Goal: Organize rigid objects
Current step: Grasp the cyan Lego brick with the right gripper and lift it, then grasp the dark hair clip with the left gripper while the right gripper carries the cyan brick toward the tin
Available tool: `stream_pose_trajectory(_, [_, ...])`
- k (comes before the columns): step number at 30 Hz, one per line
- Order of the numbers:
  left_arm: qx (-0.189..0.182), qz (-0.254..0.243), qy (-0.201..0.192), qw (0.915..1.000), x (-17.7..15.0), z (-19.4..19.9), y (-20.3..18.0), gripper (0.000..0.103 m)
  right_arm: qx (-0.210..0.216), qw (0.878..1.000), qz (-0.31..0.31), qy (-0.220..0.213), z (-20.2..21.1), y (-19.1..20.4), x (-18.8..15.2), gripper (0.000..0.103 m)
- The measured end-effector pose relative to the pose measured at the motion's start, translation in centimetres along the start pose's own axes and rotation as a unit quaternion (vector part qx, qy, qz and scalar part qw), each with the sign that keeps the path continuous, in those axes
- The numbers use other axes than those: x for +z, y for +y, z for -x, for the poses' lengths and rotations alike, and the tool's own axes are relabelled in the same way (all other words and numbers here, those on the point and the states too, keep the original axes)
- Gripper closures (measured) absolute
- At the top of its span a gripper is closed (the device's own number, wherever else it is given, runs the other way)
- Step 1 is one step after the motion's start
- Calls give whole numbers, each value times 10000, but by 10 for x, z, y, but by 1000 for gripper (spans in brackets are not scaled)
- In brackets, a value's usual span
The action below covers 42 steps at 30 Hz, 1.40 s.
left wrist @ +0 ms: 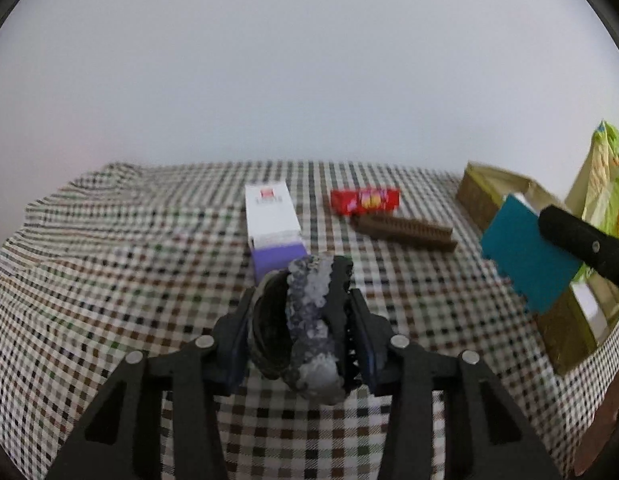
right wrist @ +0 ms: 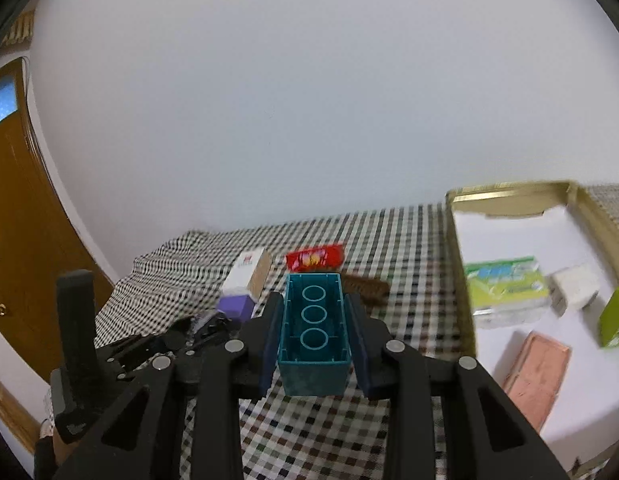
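Observation:
My left gripper (left wrist: 299, 312) is shut on a dark hair claw clip (left wrist: 309, 320) with sparkly purple stones, held above the checkered cloth. My right gripper (right wrist: 315, 320) is shut on a teal toy brick (right wrist: 314, 332), hollow underside up, held above the cloth; the brick also shows at the right of the left wrist view (left wrist: 525, 256). On the cloth lie a white and purple box (left wrist: 273, 224), a red snack packet (left wrist: 365, 201) and a brown comb (left wrist: 405, 232).
A gold-rimmed tray (right wrist: 461, 264) at the right holds a green tissue pack (right wrist: 507, 288), a pink block (right wrist: 535, 376), a white box (right wrist: 575, 286) and a green carton (right wrist: 615, 316). A wooden door (right wrist: 25, 240) stands at the left. A white wall is behind.

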State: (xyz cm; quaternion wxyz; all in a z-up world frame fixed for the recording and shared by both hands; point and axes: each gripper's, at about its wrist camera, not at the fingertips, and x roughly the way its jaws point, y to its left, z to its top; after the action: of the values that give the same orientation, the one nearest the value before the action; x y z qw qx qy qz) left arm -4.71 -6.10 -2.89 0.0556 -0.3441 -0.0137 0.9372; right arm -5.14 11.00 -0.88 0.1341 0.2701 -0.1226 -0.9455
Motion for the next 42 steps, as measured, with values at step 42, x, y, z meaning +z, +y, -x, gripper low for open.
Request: stream_pose_trajectory(42, [-1595,-1349,-227,9777,27,-3,-233,59,-1489,9810,-954,-793,72,-213,76,69])
